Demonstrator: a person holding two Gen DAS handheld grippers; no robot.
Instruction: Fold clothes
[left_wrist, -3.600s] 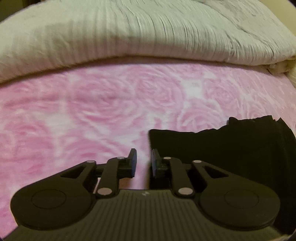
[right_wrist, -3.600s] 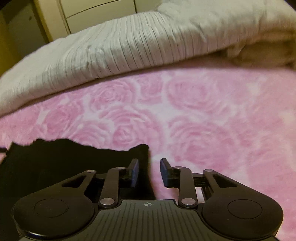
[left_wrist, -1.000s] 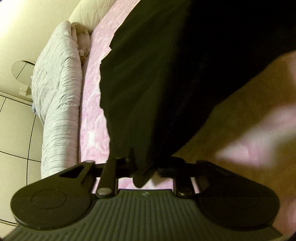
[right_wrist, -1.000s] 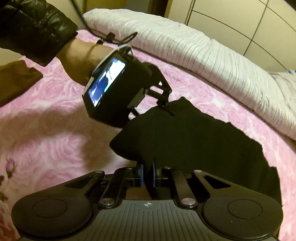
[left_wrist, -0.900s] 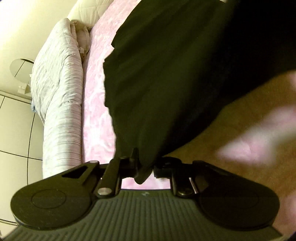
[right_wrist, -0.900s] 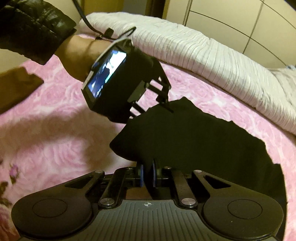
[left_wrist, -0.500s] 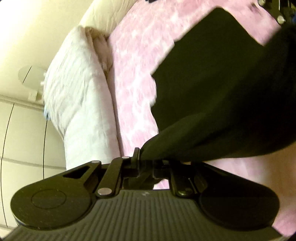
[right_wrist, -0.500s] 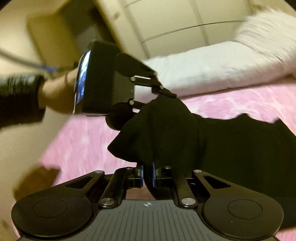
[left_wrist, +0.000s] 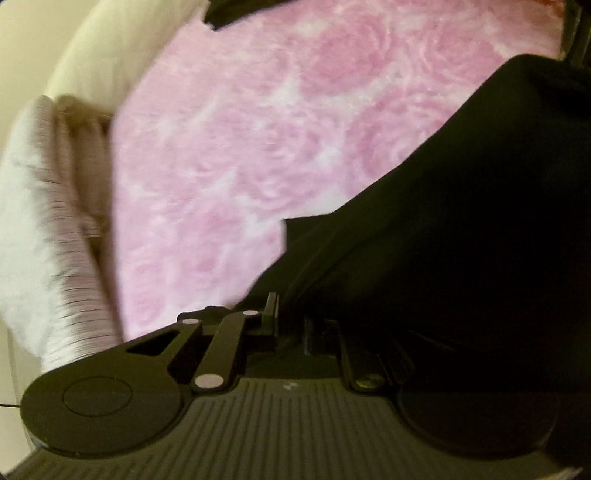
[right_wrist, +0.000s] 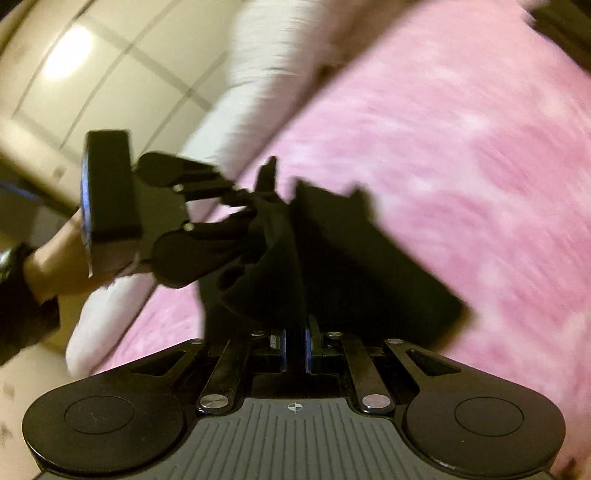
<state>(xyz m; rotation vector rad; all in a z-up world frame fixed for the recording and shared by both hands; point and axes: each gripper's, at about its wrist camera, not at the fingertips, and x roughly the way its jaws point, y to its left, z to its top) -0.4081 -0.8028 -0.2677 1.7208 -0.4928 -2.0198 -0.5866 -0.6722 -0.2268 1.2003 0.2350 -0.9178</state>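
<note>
The black garment (right_wrist: 332, 258) is lifted off the pink rose-patterned bed (right_wrist: 461, 147), pinched at two spots along one edge. In the right wrist view the right hand-held gripper (right_wrist: 294, 349) has its blue-padded fingers (right_wrist: 283, 349) drawn almost together, with a fold of the dark cloth running down between them — a firm pinch on the garment. From there the fabric rises toward 11 o'clock to the left hand-held gripper (right_wrist: 264, 206), whose fingers are closed on another bunch of the same edge; the person's wrist shows behind it at 9 o'clock.

In the left wrist view the left hand-held gripper (left_wrist: 291, 325) is partly buried in cloth: one finger (left_wrist: 271, 314) stands clear, the other is shadowed under the garment (left_wrist: 461, 240), which drapes away toward 2 o'clock across the bed (left_wrist: 240, 147). A rolled white ribbed quilt (left_wrist: 40, 240) lies along the bed's edge at 9 o'clock — blurred in both views.
</note>
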